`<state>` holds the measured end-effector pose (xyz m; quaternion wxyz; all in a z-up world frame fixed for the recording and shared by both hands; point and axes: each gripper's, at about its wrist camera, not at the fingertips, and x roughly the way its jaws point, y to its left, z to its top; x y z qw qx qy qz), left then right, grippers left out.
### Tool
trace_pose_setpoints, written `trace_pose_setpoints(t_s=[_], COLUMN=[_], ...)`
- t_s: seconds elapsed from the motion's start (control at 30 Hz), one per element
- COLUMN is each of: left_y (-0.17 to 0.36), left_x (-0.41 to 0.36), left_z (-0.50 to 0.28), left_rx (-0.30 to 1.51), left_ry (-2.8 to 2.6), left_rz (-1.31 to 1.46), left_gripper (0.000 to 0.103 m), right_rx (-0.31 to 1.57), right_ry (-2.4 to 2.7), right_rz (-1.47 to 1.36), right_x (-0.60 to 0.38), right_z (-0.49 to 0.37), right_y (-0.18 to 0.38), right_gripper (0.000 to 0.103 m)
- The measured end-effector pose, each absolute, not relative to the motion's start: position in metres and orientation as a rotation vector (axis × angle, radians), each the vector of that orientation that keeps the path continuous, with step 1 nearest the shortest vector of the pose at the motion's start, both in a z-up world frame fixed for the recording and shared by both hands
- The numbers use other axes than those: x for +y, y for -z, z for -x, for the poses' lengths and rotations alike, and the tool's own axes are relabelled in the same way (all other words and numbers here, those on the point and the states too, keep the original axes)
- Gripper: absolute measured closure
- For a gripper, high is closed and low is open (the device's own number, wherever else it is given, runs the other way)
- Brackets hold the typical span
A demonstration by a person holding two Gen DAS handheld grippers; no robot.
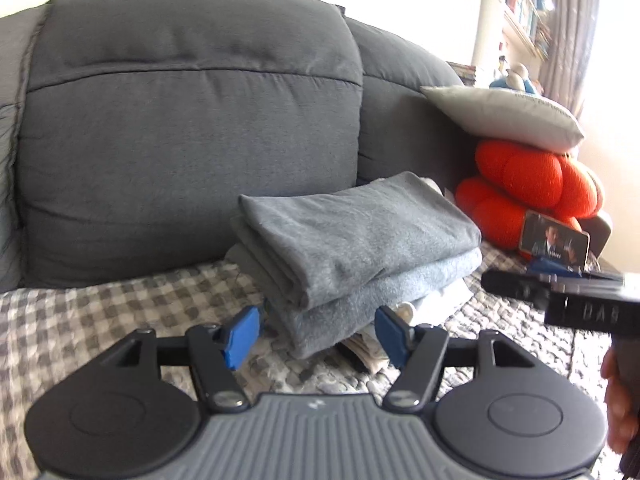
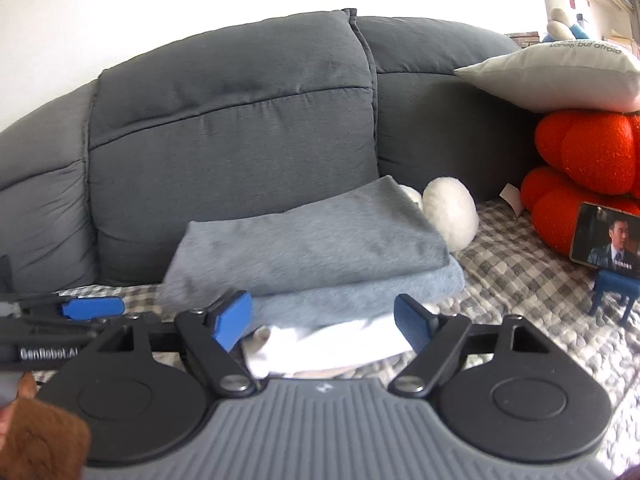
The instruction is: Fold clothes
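A stack of folded clothes (image 1: 360,248) rests on the checked sofa cover (image 1: 100,312): a grey piece on top (image 2: 304,232), a lighter blue-grey one (image 2: 360,296) under it, and white cloth (image 2: 332,344) at the bottom. My left gripper (image 1: 318,336) is open just in front of the stack's near corner, nothing between its blue pads. My right gripper (image 2: 324,326) is open too, spread before the stack's front edge with the white cloth showing behind the gap. Each gripper shows in the other's view, the right one (image 1: 560,292) at the right, the left one (image 2: 80,312) at the left.
Grey sofa back cushions (image 1: 192,120) rise behind the stack. An orange knot cushion (image 2: 584,168) with a pale grey pillow (image 2: 560,76) on it fills the right end. A phone (image 2: 604,244) playing video stands on a small blue stand (image 2: 612,292). A white plush toy (image 2: 448,212) lies behind the stack.
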<state>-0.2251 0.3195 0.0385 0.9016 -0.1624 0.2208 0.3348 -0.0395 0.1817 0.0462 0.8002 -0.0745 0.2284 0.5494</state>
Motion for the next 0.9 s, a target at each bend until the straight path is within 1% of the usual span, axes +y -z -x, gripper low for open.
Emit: trace_pose_setpoints(t_s=[0.1,0.17,0.2,0.23,0.3,0.47,0.53,0.67,0.73,0.8,0.9], left_y=[-0.042,-0.044,-0.045,-0.047,-0.049,-0.052,-0.053,-0.051,-0.049,-0.046,-0.042], left_x=[0.314,0.311,0.309,0.307,0.301,0.279,0.271,0.259,0.257,0.255,0.252], left_z=[0.232,0.236,0.237,0.237,0.237,0.229,0.227,0.22,0.215,0.21,0.205], left_rx=[0.459,0.464,0.469,0.474,0.486,0.509,0.511,0.531,0.547,0.563,0.585], left_ry=[-0.718,-0.731,-0.737,-0.743,-0.756,-0.795,-0.821,-0.885,-0.922,-0.96,-1.009], left_rz=[0.324,0.318,0.314,0.31,0.295,0.265,0.272,0.269,0.276,0.284,0.293], left_gripper=[0.034,0.031,0.027,0.021,0.018,0.007,0.001,0.001,0.001,0.001,0.001], right_rx=[0.493,0.475,0.466,0.458,0.44,0.395,0.372,0.382,0.407,0.381,0.397], right_ry=[-1.18,-1.196,-1.204,-1.212,-1.228,-1.265,-1.276,-1.241,-1.218,-1.213,-1.175], right_rz=[0.181,0.187,0.19,0.194,0.2,0.162,0.135,0.082,0.114,0.14,0.102], right_x=[0.176,0.169,0.165,0.161,0.154,0.131,0.126,0.123,0.124,0.123,0.121], right_z=[0.052,0.058,0.061,0.064,0.07,0.08,0.079,0.067,0.064,0.063,0.052], right_y=[-0.046,-0.051,-0.053,-0.055,-0.06,-0.068,-0.068,-0.053,-0.049,-0.048,-0.046], right_gripper=[0.021,0.021,0.018,0.01,0.0,0.0,0.0,0.0,0.0,0.0,0.0])
